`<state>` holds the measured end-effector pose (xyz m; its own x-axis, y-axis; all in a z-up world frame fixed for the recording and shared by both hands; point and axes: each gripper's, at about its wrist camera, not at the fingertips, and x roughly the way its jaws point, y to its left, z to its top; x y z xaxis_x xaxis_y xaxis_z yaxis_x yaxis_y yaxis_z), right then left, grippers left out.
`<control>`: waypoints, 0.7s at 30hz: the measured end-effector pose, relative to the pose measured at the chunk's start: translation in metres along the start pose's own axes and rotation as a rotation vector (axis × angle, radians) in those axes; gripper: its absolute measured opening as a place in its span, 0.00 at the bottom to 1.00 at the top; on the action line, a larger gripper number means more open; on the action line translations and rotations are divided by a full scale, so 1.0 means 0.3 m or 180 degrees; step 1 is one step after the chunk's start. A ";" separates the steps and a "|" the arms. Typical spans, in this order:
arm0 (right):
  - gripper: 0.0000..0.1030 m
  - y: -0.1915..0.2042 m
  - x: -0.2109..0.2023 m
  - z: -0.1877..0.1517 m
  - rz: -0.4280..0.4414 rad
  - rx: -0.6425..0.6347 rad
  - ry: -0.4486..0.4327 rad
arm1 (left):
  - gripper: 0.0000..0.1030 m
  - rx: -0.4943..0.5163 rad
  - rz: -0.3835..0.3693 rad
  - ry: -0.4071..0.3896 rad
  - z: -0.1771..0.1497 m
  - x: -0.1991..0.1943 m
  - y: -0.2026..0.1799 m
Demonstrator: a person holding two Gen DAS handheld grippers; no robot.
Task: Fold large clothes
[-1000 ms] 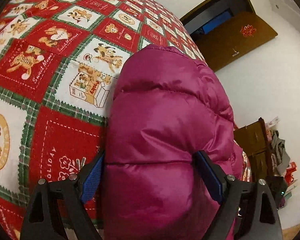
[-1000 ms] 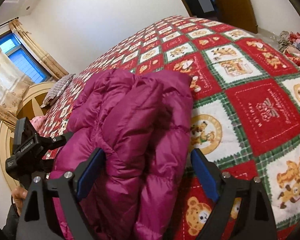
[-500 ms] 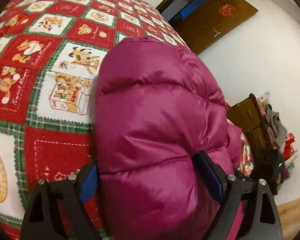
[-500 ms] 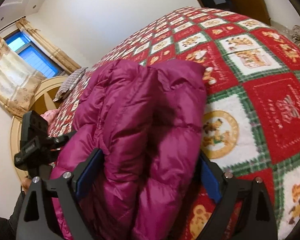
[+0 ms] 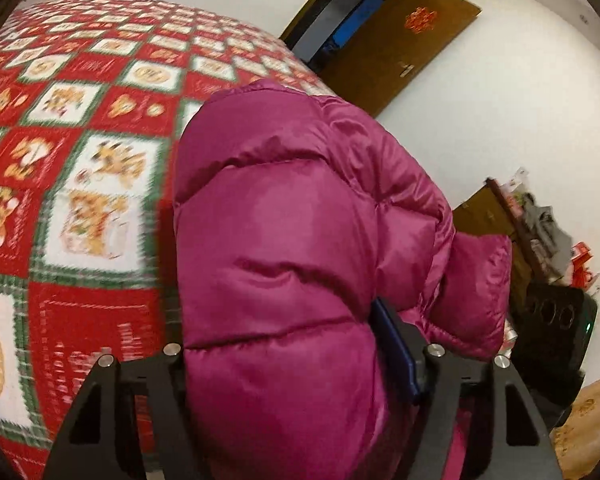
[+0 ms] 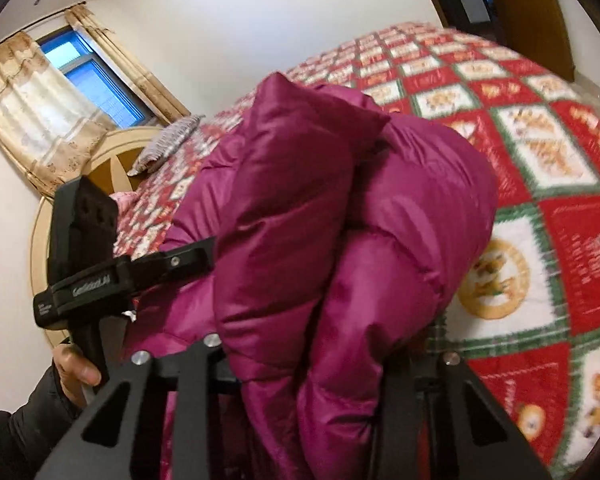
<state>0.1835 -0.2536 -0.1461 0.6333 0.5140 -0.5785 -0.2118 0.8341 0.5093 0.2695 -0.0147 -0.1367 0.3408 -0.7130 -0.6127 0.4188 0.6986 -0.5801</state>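
Magenta puffer jacket bunched on bed quilt, partly folded. Left claw & right claw both closing, pinching its near end. Final fold + flattening left, prob.

A red, white and green patchwork bedspread with bear pictures spreads ahead of and beside both tools. Beyond it, ahead of the left tool, a brown door stands open. Ahead-left of the right tool: a curtained window, a round wooden headboard and a striped pillow.
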 end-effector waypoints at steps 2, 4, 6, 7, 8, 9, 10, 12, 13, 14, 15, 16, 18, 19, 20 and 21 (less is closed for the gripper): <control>0.35 -0.001 -0.082 0.020 -0.0061 -0.0045 -0.0146 | 0.68 0.0087 -0.0056 -0.0056 0.017 -0.014 -0.058; 0.35 -0.018 -0.160 0.042 -0.0085 -0.0013 -0.0279 | 0.68 0.0167 -0.0170 -0.0105 0.046 -0.013 -0.127; 0.35 -0.050 -0.252 0.073 -0.0153 0.0031 -0.0397 | 0.68 0.0201 -0.0328 -0.0106 0.064 -0.008 -0.178; 0.35 -0.066 -0.290 0.084 -0.0215 0.0029 -0.0441 | 0.68 0.0220 -0.0369 -0.0093 0.074 0.012 -0.203; 0.35 -0.083 -0.326 0.095 -0.0298 0.0015 -0.0475 | 0.68 0.0249 -0.0393 -0.0083 0.086 0.030 -0.229; 0.35 -0.103 -0.360 0.102 -0.0401 -0.0005 -0.0492 | 0.68 0.0305 -0.0402 -0.0067 0.083 0.053 -0.270; 0.35 -0.123 -0.383 0.108 -0.0496 -0.0018 -0.0489 | 0.68 0.0352 -0.0385 -0.0050 0.088 0.078 -0.293; 0.35 -0.191 -0.411 0.115 -0.0644 0.0011 -0.0453 | 0.68 0.0459 -0.0306 0.0019 0.088 0.143 -0.340; 0.35 -0.232 -0.415 0.115 -0.0685 0.0063 -0.0426 | 0.68 0.0500 -0.0263 0.0055 0.081 0.172 -0.350; 0.35 -0.277 -0.412 0.113 -0.0712 0.0131 -0.0394 | 0.68 0.0534 -0.0218 0.0102 0.071 0.199 -0.359; 0.35 -0.316 -0.407 0.110 -0.0731 0.0187 -0.0362 | 0.68 0.0543 -0.0163 0.0170 0.065 0.245 -0.367; 0.35 -0.355 -0.397 0.104 -0.0754 0.0236 -0.0320 | 0.68 0.0537 -0.0124 0.0227 0.067 0.277 -0.364; 0.35 -0.414 -0.371 0.091 -0.0808 0.0286 -0.0235 | 0.68 0.0473 -0.0024 0.0361 0.039 0.340 -0.350; 0.35 -0.438 -0.352 0.091 -0.0834 0.0303 -0.0192 | 0.68 0.0454 0.0026 0.0400 0.028 0.360 -0.353; 0.35 -0.461 -0.339 0.086 -0.0852 0.0322 -0.0157 | 0.68 0.0441 0.0092 0.0434 0.012 0.374 -0.355; 0.35 -0.482 -0.325 0.082 -0.0874 0.0338 -0.0123 | 0.68 0.0434 0.0199 0.0451 0.000 0.394 -0.349</control>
<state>0.1706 -0.4293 -0.1476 0.6845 0.2622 -0.6803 0.0493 0.9143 0.4020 0.2660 -0.1721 -0.1482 0.2521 -0.6464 -0.7201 0.5138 0.7200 -0.4664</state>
